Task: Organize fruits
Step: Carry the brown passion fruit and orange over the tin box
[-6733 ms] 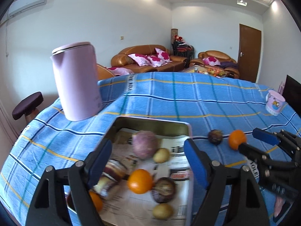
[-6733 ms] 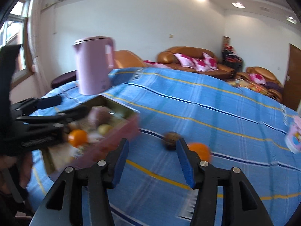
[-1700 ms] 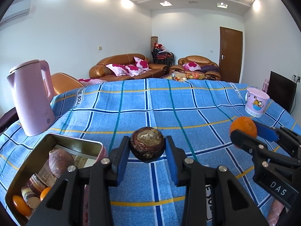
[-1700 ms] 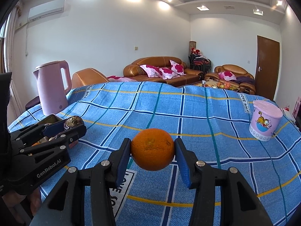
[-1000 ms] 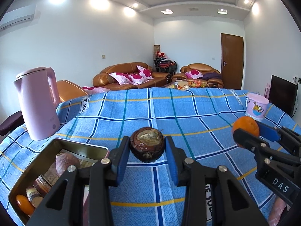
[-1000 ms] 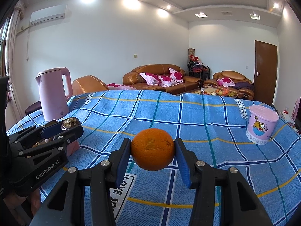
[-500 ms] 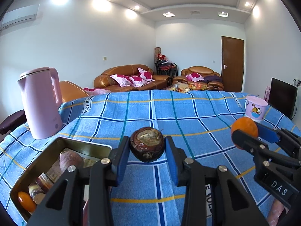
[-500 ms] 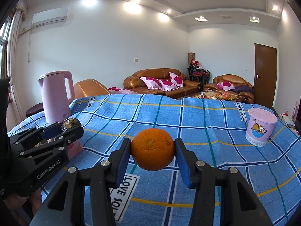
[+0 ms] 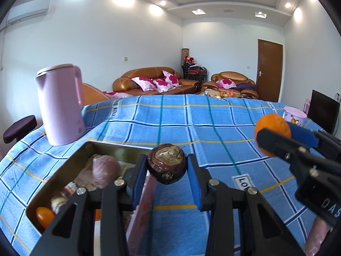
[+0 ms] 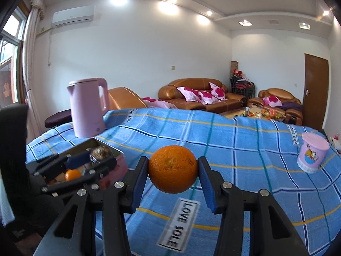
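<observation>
Both fruits have travelled left toward the tin.
Left gripper clamps a dark fruit, right gripper an orange; release low, inside the rim.

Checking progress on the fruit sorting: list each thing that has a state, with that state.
Left tool: shut on the brown fruit.
Right tool: shut on the orange.
Tin: open, holding fruit.
Kettle: upright, lid closed.
Pink cup: upright, lidded.
</observation>
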{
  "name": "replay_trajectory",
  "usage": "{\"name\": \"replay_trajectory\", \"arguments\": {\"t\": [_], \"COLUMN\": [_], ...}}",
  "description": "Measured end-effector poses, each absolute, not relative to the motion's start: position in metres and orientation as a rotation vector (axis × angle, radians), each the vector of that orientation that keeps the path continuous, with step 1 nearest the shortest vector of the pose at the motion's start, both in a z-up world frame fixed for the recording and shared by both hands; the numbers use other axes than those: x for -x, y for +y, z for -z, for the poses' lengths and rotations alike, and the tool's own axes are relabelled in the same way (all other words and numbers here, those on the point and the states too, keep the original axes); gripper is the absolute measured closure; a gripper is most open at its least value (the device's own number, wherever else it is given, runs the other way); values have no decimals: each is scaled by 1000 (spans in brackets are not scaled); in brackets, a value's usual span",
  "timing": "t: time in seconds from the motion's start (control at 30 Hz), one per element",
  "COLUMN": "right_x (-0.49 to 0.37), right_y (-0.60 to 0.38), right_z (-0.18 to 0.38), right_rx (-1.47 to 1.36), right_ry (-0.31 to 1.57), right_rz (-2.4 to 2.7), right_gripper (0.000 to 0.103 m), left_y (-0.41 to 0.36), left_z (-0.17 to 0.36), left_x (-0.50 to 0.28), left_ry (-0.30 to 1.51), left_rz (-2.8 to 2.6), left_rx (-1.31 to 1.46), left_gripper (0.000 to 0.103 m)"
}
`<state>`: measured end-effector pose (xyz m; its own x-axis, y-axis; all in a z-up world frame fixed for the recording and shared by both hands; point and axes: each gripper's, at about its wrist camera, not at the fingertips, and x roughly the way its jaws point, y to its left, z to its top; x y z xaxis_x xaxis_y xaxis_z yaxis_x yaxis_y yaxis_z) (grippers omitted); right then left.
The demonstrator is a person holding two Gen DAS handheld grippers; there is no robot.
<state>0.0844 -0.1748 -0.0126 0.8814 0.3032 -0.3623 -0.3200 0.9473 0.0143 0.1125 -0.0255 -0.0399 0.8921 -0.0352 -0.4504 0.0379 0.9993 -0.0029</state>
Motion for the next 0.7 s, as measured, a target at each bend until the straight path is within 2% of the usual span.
{"name": "replay_trajectory", "arguments": {"t": [0.7], "right_x": [-93], "right_y": [-103], "right_z": [-4], "right_rx": [75], "right_ry": [379], "right_rz": [-473], "right_gripper": [54], "left_y": [71], "left_z": [32], "left_x": [-104], "left_ry": [511], "left_rz": [-116], "left_rx": [30], "left_gripper": [64]}}
